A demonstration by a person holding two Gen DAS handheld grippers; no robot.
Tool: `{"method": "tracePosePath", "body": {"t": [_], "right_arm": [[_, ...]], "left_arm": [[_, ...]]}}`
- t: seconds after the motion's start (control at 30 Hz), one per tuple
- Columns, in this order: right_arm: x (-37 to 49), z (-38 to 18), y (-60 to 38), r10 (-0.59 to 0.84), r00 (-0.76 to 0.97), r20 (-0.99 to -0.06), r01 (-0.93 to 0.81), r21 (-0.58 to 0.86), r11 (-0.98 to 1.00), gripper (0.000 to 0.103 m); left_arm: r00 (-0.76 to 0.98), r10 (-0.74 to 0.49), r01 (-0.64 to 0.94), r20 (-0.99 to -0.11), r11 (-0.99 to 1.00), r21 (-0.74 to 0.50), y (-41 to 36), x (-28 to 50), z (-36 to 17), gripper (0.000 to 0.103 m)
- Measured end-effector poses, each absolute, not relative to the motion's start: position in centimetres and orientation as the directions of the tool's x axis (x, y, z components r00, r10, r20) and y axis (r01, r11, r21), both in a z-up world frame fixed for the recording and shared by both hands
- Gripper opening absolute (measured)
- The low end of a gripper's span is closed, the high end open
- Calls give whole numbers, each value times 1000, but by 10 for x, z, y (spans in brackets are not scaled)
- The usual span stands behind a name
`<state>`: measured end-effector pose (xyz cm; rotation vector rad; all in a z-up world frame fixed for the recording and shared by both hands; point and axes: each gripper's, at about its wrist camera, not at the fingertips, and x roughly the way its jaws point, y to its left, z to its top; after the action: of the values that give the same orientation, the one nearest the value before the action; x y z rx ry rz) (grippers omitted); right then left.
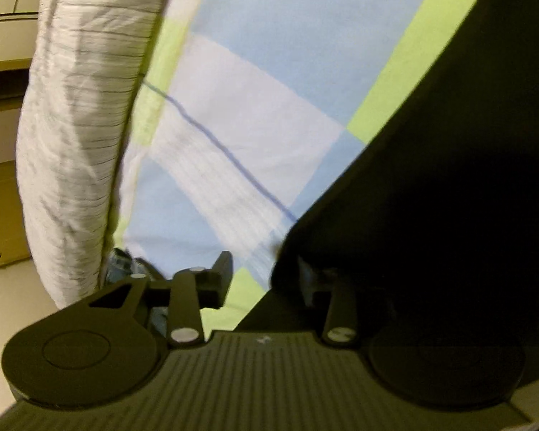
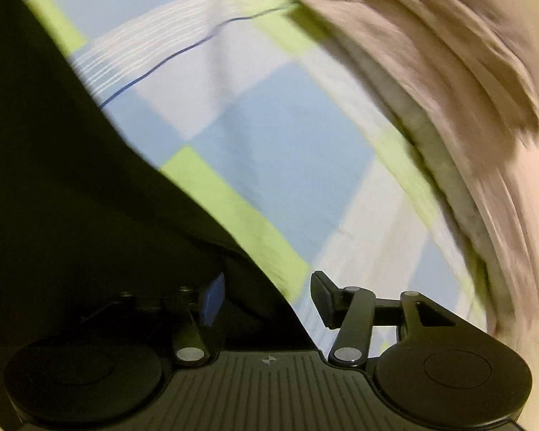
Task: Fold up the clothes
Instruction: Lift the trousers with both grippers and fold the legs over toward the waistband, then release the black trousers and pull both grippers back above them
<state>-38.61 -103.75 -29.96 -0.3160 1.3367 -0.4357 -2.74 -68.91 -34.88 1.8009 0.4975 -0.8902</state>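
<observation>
A black garment (image 1: pixel 449 179) lies on a bed sheet (image 1: pixel 262 82) checked in blue, white and green, beside a striped grey-white quilt (image 1: pixel 75 125). The left claw (image 1: pixel 258 273) stands released, its right finger hidden under the black cloth. The right claw (image 2: pixel 266 298) is likewise spread wide, the garment's edge lying between its fingers.
</observation>
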Motion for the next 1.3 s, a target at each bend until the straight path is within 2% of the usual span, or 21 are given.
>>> {"method": "tracePosePath", "body": {"t": [0.17,0.3,0.43,0.6,0.73,0.9,1.1,1.13,1.23,1.3], "right_arm": [[-390,-283,-993,-439,225,-870,156,-413,897,52],[-393,-269,-957,-409,268,-872,180,-371,911,52],[-392,-265,-913,-357,309,-881,169,-318,933,52],[-389,-269,-849,-266,354,-897,116,-240,964,52],[-381,-269,-800,-216,370,-904,96,-194,976,52],[-353,-261,-743,-190,374,-908,141,-147,979,52],[-294,-256,-660,-221,374,-901,163,-171,972,52],[-284,-257,-647,-231,370,-900,173,-177,969,52],[-249,-269,-615,-223,338,-914,215,-156,964,52],[-224,-277,-593,-207,315,-926,203,-147,968,52]], "left_arm": [[653,-81,687,-753,-355,634,-678,-19,-317,52],[672,-108,627,-732,-442,641,-649,-29,-298,53],[732,-117,569,-671,-436,697,-615,-25,-283,53],[747,-100,570,-658,-414,710,-564,-18,-263,54],[708,-154,581,-689,-429,692,-524,-32,-266,55],[614,-257,588,-746,-481,650,-483,-56,-293,55],[432,-330,777,-840,-337,532,-475,-29,-318,55],[392,-330,813,-859,-312,491,-476,-20,-320,51],[273,-335,887,-902,-275,370,-479,3,-317,7],[227,-339,904,-913,-276,327,-475,21,-299,5]]}}
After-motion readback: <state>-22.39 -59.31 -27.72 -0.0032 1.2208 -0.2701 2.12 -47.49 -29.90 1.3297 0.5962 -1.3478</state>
